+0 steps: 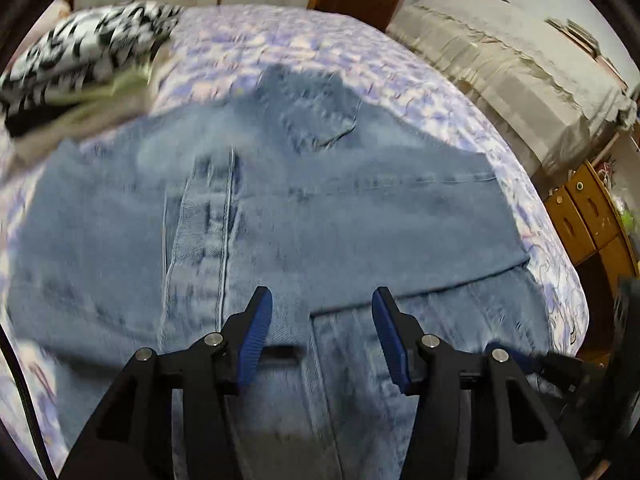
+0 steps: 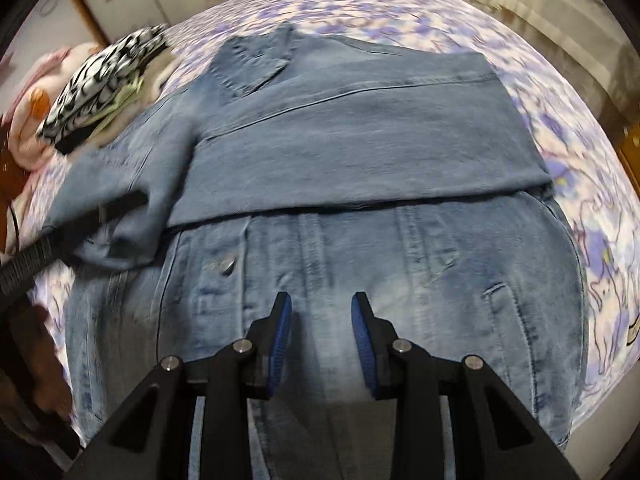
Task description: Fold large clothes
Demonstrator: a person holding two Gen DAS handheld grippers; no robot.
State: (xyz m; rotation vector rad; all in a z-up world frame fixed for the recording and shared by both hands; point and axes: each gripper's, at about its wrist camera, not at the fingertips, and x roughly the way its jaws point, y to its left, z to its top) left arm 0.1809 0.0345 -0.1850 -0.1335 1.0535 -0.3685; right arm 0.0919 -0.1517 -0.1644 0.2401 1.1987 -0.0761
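Observation:
A large blue denim jacket (image 2: 360, 152) lies spread on a bed with a purple floral sheet (image 2: 592, 208). Its collar points to the far side and a folded panel lies across its middle. It also shows in the left wrist view (image 1: 320, 208). My left gripper (image 1: 322, 296) is open and empty, just above the denim near the front edge. My right gripper (image 2: 322, 300) is open and empty above the lower front of the jacket, near a metal button (image 2: 228, 266). The left gripper's arm (image 2: 60, 236) shows at the left over a sleeve.
A pile of clothes with a black-and-white patterned piece (image 1: 80, 52) lies at the bed's far left, also in the right wrist view (image 2: 104, 84). A cloth-covered cabinet (image 1: 520, 68) and wooden drawers (image 1: 588, 212) stand to the right of the bed. A wardrobe lines the far wall.

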